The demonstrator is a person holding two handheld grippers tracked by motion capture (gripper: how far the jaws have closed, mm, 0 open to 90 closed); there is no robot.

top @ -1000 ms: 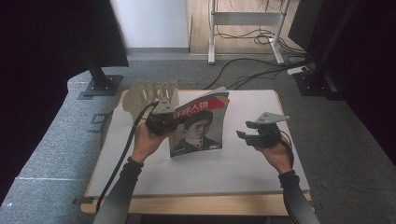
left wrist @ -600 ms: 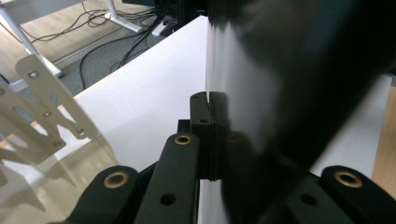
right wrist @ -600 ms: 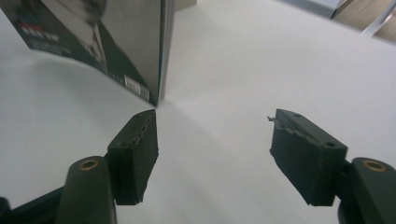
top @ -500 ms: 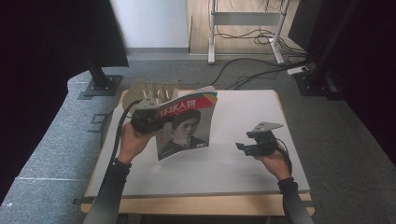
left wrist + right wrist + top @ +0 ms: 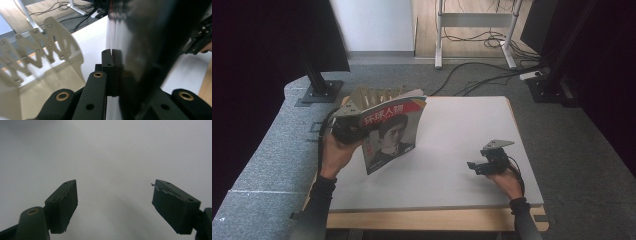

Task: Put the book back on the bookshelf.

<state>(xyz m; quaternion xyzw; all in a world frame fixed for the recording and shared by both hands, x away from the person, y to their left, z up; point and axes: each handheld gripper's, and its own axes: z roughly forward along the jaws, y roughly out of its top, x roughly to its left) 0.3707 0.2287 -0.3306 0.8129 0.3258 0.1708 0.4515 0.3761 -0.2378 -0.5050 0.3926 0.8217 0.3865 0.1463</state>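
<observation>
We see the left hand-held gripper [image 5: 346, 131] closed tight on the edge of a magazine [image 5: 391, 134], its jaws pressed together on the pages in the left gripper view. The magazine stands lifted and tilted over the left part of the white table [image 5: 462, 130], in front of a wooden rack [image 5: 379, 93]. The right hand-held gripper [image 5: 476, 165] is low over the table at the right, well apart from the magazine; its jaws have just been opening and stand wide with nothing between them.

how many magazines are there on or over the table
1. The magazine stands upright over the table's left side, clamped in the left tongs, just in front of the wooden rack. Nothing looks hidden.
</observation>
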